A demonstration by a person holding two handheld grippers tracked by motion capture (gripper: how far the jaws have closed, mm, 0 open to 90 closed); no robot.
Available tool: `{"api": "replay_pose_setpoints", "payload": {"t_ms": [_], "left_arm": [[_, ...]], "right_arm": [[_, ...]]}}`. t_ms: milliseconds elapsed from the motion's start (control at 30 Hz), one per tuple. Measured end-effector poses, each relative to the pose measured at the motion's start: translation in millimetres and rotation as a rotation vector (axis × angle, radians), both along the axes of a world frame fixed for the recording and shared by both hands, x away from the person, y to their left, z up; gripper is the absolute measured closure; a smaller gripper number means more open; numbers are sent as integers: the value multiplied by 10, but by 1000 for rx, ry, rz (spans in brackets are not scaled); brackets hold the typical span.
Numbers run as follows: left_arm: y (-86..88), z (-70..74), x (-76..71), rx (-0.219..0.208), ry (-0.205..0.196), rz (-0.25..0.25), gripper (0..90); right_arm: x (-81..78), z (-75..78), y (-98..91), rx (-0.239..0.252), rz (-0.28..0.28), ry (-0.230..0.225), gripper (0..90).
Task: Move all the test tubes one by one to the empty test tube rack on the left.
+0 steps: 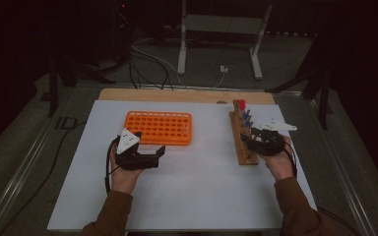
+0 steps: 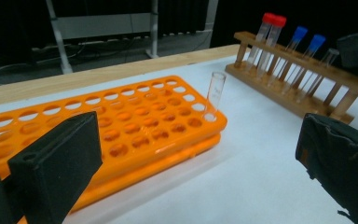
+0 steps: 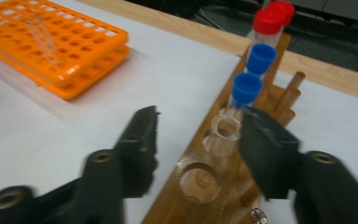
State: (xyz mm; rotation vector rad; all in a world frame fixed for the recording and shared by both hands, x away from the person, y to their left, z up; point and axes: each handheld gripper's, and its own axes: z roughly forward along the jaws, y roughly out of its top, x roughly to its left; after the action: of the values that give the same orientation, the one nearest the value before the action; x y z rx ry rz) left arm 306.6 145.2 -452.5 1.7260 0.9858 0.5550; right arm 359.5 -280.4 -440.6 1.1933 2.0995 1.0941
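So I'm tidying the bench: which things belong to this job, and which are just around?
In use:
- wooden rack
- uncapped tube between the right tongs
- capped tubes
- orange rack
- clear tube in it

Just around:
- metal stand
- floor cables

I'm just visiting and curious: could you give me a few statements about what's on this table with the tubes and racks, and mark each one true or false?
1. The orange rack holds one clear uncapped tube. True.
2. The wooden rack holds tubes with green caps. False: the caps are red and blue.
3. The right gripper has a clear tube between its jaws. True.
4. The left gripper is carrying a tube. False: its jaws are open with nothing between them.
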Motion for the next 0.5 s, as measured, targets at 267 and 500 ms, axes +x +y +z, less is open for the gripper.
{"api": "replay_pose_setpoints", "payload": {"t_ms": [267,500], "left_arm": [[82,-66,-29,-16,15,26,10],[93,-82,-62,-22,14,38,9]], "right_arm": [[110,-75,-2,-33,-26,11,680],[162,-110,14,-37,-33,25,751]]}}
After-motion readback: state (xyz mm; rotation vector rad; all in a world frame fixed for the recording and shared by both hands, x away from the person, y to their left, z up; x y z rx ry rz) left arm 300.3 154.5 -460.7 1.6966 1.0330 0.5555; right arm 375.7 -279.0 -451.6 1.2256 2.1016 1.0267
